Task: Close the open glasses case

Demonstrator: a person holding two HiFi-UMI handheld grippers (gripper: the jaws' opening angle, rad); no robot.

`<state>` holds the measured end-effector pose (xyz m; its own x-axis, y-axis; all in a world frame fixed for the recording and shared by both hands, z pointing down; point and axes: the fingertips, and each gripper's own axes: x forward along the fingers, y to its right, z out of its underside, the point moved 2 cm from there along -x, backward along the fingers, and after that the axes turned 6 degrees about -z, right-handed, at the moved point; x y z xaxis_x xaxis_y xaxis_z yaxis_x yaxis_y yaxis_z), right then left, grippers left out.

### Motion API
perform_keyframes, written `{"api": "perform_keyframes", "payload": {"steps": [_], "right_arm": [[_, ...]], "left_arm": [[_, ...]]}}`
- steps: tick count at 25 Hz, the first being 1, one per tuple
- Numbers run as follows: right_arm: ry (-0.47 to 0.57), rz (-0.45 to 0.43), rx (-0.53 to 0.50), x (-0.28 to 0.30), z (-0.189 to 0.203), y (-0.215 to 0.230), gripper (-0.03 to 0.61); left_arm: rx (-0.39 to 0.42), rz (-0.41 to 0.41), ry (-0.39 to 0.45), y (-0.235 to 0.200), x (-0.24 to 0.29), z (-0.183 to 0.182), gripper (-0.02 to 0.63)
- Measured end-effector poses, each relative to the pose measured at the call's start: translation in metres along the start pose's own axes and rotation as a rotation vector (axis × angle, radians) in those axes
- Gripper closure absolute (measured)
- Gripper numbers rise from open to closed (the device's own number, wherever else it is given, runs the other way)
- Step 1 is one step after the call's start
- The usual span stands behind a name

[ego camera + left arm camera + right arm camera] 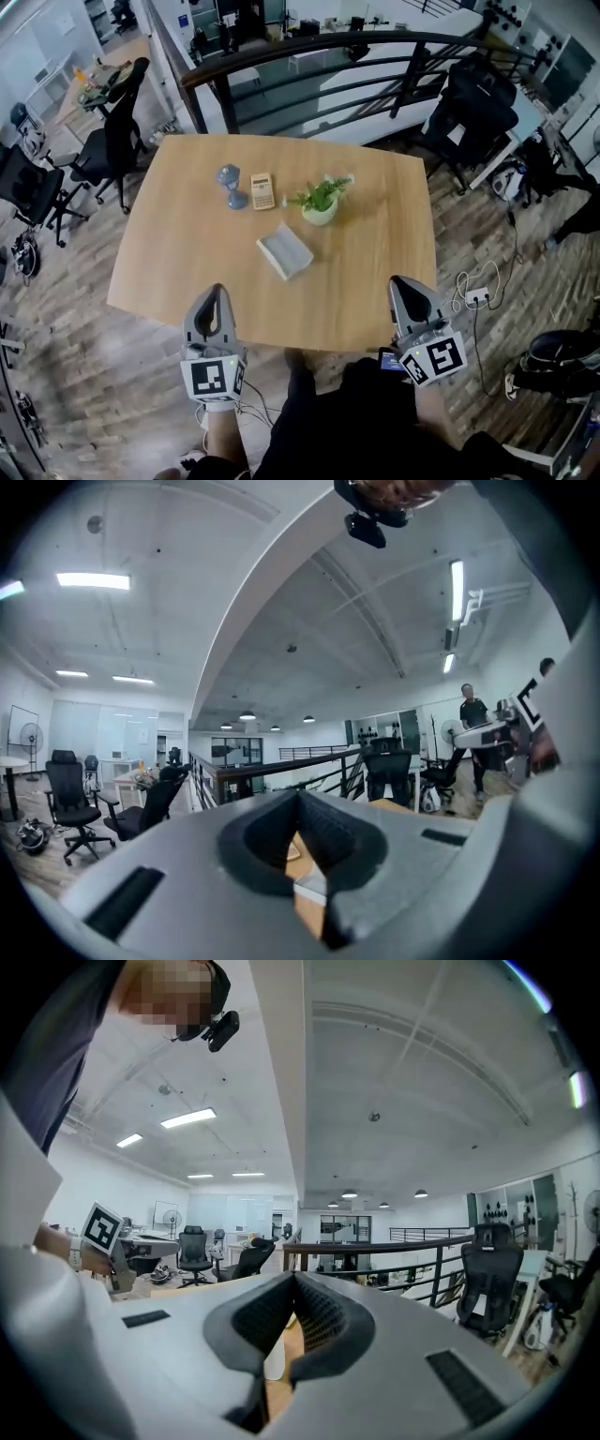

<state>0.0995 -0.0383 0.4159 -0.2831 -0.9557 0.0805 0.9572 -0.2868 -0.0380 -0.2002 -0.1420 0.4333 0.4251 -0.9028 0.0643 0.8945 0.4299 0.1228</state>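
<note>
Task not begun afaict: glasses case (pixel 285 251) lay mid-table (pixel 178 253) near the plant pot (pixel 320 213), apparently open & untouched, w/ left gripper (pixel 215 292) & right gripper (pixel 406 284) both clenched empty at the near edge, well apart from it.

Findings: the left gripper (pixel 215 292) is held level, pointing forward from the torso, jaws closed tip to tip with nothing between them — its own view shows the same. The left marker cube (pixel 214 377) faces up, with the left forearm (pixel 223 433) behind it. The right gripper (pixel 406 284) is likewise level and forward, jaws together and empty; the right marker cube (pixel 434 358) is rolled slightly outward. The two grippers sit well apart — one either side of the body, at near-equal reach.
</note>
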Motion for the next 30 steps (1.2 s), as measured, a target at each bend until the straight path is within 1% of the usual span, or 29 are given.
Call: {"api": "perform_keyframes", "payload": {"steps": [5, 10, 13, 16, 17, 18, 19, 20, 26, 30], "right_arm": [[0.005, -0.040, -0.012, 0.038, -0.004, -0.008, 0.565], [0.031, -0.107, -0.009, 0.073, -0.002, -0.012, 0.565], [0.018, -0.132, -0.002, 0.083, 0.007, -0.006, 0.563], [0.012, -0.149, 0.014, 0.086, 0.016, 0.003, 0.560], [0.013, -0.150, 0.024, 0.087, 0.018, 0.006, 0.549], [0.014, -0.149, 0.031, 0.088, 0.021, 0.009, 0.517], [0.010, -0.148, 0.036, 0.089, 0.023, 0.013, 0.472], [0.003, -0.146, 0.040, 0.090, 0.027, 0.016, 0.463], [-0.035, -0.166, 0.055, 0.109, 0.046, 0.026, 0.466], [-0.093, -0.196, 0.083, 0.146, 0.080, 0.029, 0.466]], "left_arm": [[-0.032, -0.028, 0.000, -0.014, 0.004, 0.002, 0.614], [-0.056, -0.087, -0.021, -0.025, 0.004, 0.010, 0.614], [-0.068, -0.102, -0.038, -0.018, 0.002, 0.011, 0.614], [-0.053, -0.105, -0.055, -0.010, 0.003, 0.010, 0.614], [-0.047, -0.106, -0.056, -0.009, 0.004, 0.009, 0.614], [-0.044, -0.108, -0.055, -0.008, 0.004, 0.008, 0.614], [-0.042, -0.113, -0.053, -0.008, 0.004, 0.008, 0.614], [-0.043, -0.119, -0.054, -0.007, 0.004, 0.007, 0.614], [-0.045, -0.151, -0.072, -0.007, -0.001, 0.008, 0.614], [-0.047, -0.192, -0.084, -0.014, -0.011, 0.012, 0.614]]}}
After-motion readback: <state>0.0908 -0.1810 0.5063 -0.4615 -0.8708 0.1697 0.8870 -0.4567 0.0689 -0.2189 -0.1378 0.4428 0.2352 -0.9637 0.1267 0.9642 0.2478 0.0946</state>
